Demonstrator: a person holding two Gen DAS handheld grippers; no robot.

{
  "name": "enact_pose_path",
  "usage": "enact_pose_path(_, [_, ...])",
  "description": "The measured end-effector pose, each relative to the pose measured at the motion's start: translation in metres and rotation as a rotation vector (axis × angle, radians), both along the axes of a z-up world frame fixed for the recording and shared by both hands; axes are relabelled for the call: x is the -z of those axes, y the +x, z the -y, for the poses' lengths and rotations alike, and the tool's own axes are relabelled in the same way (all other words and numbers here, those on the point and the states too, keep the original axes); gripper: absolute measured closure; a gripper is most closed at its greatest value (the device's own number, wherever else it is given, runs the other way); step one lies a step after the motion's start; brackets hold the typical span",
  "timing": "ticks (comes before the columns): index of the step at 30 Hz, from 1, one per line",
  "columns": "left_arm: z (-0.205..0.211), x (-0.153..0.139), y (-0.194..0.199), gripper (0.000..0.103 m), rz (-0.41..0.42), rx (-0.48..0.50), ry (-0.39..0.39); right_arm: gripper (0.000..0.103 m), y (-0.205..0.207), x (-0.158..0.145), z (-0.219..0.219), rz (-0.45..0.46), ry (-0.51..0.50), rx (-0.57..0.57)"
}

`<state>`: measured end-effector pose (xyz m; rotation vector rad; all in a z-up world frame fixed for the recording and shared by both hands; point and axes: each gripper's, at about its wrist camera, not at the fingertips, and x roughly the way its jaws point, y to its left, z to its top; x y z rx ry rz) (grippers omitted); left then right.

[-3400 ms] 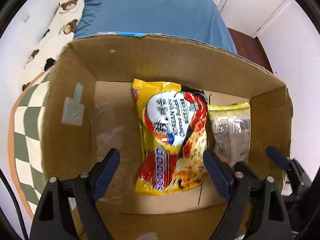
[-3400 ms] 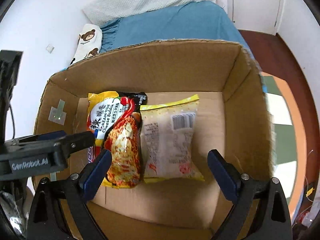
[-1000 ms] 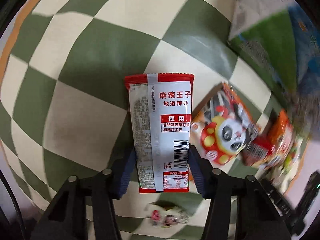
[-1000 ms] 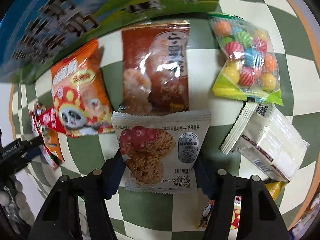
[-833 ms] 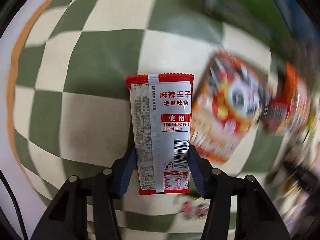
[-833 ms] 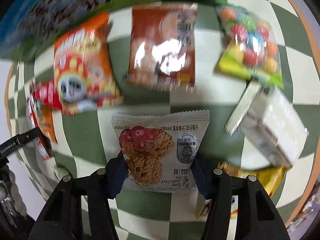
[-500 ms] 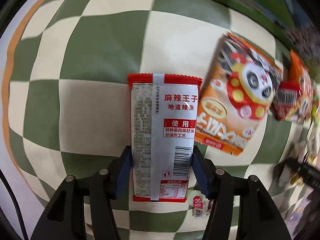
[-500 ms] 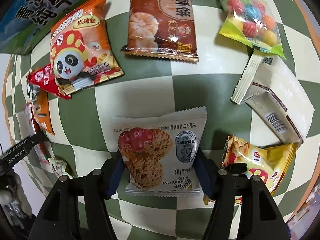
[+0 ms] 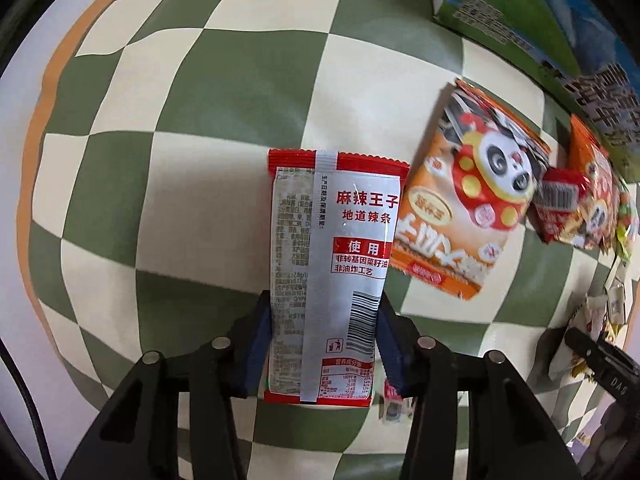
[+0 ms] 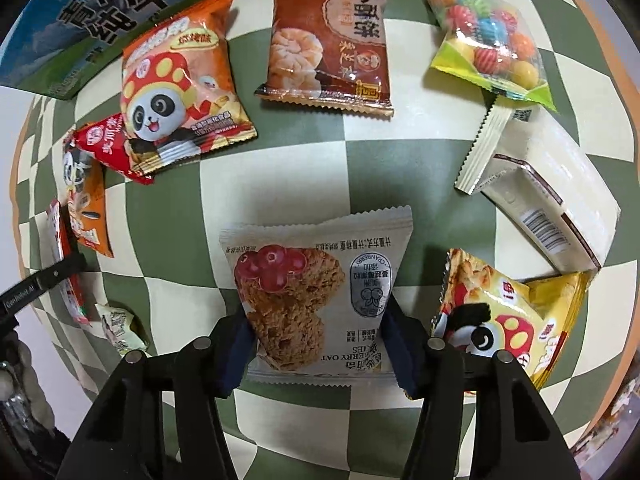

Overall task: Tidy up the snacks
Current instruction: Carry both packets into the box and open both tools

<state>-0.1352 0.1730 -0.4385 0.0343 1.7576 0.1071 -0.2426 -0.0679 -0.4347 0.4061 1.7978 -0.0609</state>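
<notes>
Right now my left gripper is closing, pads pressing the lower half of the red-and-silver spicy strip packet, low centre of its view. My right gripper is closing likewise on the cranberry oat cookie packet, bottom centre. Both are light, crinkly, slippery film, I judge; the cookie could crumble, so grip gently by the edges. Beyond, on the checked mat, lie a glossy panda chip bag and a candy-ball bag.

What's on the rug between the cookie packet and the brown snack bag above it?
Nothing: in the right wrist view, only bare checkered rug lies between the cranberry oat cookie packet and the brown snack bag.
</notes>
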Motion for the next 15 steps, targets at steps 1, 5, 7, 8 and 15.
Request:
enact_pose_path(1, [0.002, -0.004, -0.001, 0.058, 0.002, 0.002, -0.006, 0.042, -0.001, -0.006, 0.003, 0.007, 0.005, 0.006])
enact_pose_path(5, [0.012, -0.027, -0.010, 0.058, 0.016, 0.011, -0.037, 0.042, 0.006, -0.026, 0.021, 0.039, 0.033, 0.025])
enact_pose_path(7, [0.020, -0.041, -0.012, 0.058, 0.028, 0.023, -0.053, 0.042, 0.014, -0.038, 0.029, 0.064, 0.053, 0.033])
enact_pose_path(8, [0.025, -0.049, -0.012, 0.058, 0.040, 0.029, -0.069, 0.042, 0.017, -0.046, 0.031, 0.075, 0.062, 0.037])
enact_pose_path(15, [0.071, -0.120, 0.021, 0.058, 0.178, 0.095, -0.187, 0.042, 0.066, -0.120, 0.049, 0.214, 0.134, 0.055])
